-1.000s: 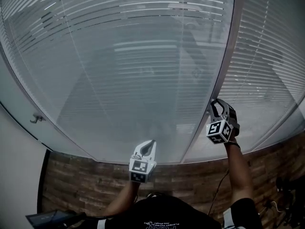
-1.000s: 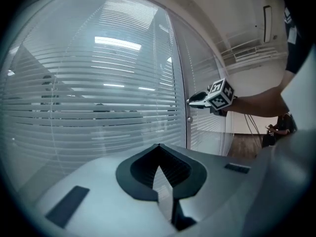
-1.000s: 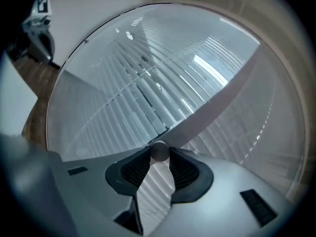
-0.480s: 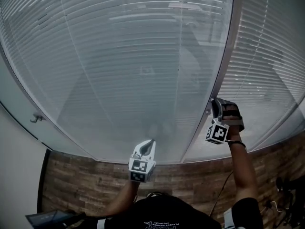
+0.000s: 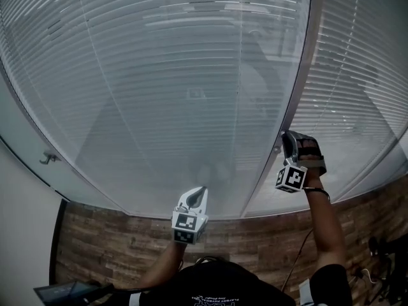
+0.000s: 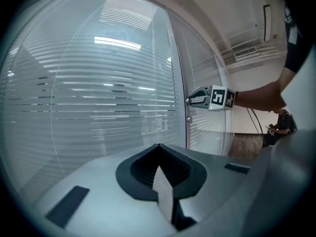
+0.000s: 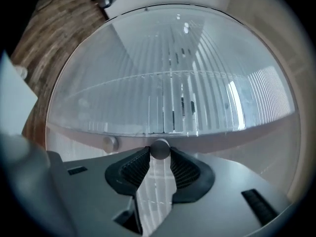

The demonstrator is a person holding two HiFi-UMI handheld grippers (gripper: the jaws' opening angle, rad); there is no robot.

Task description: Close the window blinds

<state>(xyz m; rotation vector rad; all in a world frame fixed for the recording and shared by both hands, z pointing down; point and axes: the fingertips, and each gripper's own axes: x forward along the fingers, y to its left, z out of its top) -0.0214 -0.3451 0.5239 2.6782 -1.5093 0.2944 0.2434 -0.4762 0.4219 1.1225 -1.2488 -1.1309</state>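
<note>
Knob (image 7: 159, 149) on post (image 5: 298, 75) between two glass panes (image 5: 127, 164), blinds (image 5: 166, 56) behind.

No legible word, brand, number or sign in any view. The cube (image 5: 187, 226) on the left gripper (image 5: 201, 191) and the cube (image 5: 292, 177) on the right gripper (image 5: 287, 144) carry black-and-white square marker patterns only, with no letters or digits. Pale print on the person's dark shirt (image 5: 213, 300), bottom centre of the head view, is too small and blurred to read.
</note>
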